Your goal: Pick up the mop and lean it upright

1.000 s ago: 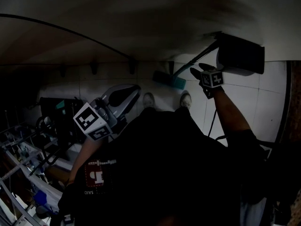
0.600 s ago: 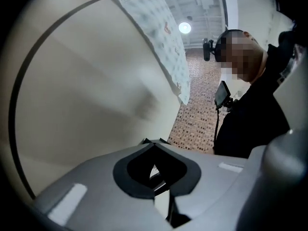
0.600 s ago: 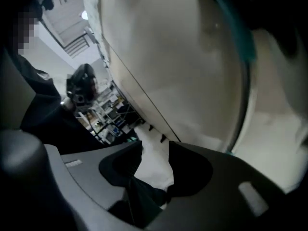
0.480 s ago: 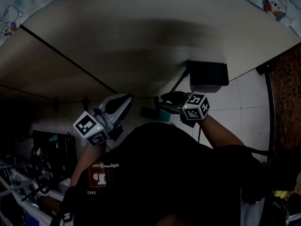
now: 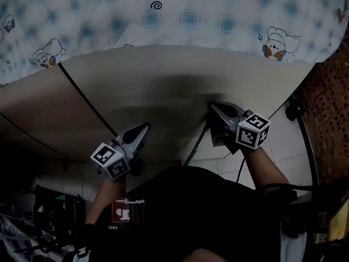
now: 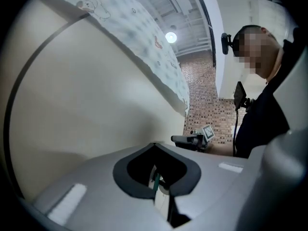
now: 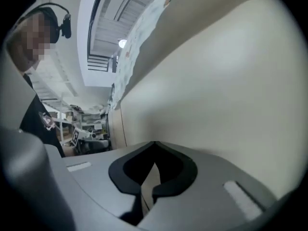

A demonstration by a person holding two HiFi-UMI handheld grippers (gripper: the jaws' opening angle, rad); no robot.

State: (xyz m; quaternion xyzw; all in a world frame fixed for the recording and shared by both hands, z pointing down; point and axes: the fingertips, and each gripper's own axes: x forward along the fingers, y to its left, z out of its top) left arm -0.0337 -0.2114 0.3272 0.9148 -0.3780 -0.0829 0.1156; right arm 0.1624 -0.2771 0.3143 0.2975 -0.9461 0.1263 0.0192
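The mop handle [image 5: 195, 145], a thin dark pole, stands steeply against the beige wall panel [image 5: 163, 83]; its head is hidden below the person's dark shirt. The pole looks stiff and light, best taken high on the shaft, though its foot could skid on the tiled floor [image 5: 283, 143]. Just beside its top, the right gripper [image 5: 214, 107] has just been closing; its jaws meet with nothing between them. The left gripper [image 5: 146, 126], jaws likewise together and empty, hangs well apart.

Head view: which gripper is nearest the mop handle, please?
The right gripper, jaws just closed empty: the mop handle slants beneath it; the left gripper stands apart.
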